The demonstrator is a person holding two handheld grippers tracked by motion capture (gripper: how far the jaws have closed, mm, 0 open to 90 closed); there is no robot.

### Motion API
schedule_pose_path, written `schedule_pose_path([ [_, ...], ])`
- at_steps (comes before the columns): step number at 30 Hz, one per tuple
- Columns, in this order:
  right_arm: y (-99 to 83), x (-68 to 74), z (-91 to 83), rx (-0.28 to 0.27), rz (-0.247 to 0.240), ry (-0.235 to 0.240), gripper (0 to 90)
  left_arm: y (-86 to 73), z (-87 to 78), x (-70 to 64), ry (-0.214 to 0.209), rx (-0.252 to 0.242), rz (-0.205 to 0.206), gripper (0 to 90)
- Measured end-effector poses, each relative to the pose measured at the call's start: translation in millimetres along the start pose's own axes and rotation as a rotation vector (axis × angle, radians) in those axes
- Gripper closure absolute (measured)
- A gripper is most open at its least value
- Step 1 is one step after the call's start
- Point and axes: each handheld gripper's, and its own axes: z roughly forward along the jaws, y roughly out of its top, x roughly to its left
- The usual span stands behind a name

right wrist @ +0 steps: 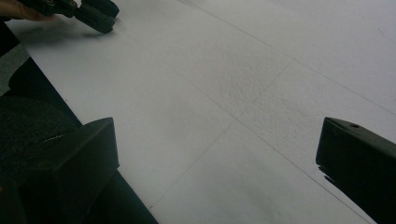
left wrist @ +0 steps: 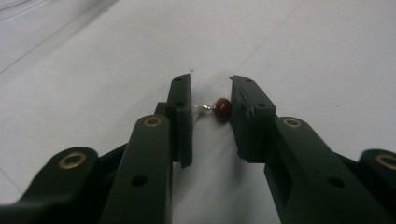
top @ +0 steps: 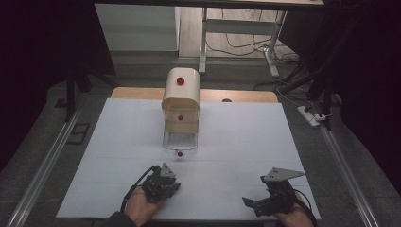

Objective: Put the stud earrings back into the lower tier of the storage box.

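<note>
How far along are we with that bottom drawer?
Done: the clear bottom drawer of the small cabinet stands pulled out. In hand: the left tongs, jaws parted, line up on its red knob. Left: grasping it. The right tongs rest open.

— Where did the drawer unit (top: 180, 101) stand?
— On the surface (top: 236, 137), toward twelve o'clock of centre, its lowest drawer (top: 179, 141) pulled out toward six.
— And the grippers?
— The left gripper (top: 171, 185) sat at six o'clock of that drawer's knob (top: 179, 153), jaws either side of it. The right gripper (top: 250, 202) lay at about four o'clock, near the front edge.
</note>
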Motion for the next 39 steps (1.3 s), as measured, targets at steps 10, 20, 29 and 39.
schedule_pose_path([
  [10, -0.2, -0.2, -0.3, -0.006, 0.003, 0.003, 0.0, 4.1, -3.7, 6.2, -0.059, -0.011, 0.003, 69.6],
  [20, -0.3, 0.8, -0.5, -0.007, -0.012, 0.004, 0.0, 13.6, -21.3, 19.9, -0.073, -0.071, 0.031, 69.7],
  [29, -0.4, 1.1, -0.2, -0.002, -0.016, 0.004, 0.0, 21.1, -43.8, 34.7, -0.06, -0.149, 0.057, 69.6],
  [39, -0.4, 0.6, 0.1, -0.004, -0.016, 0.008, 0.0, 30.3, -56.2, 52.2, -0.072, -0.207, 0.054, 69.5],
])
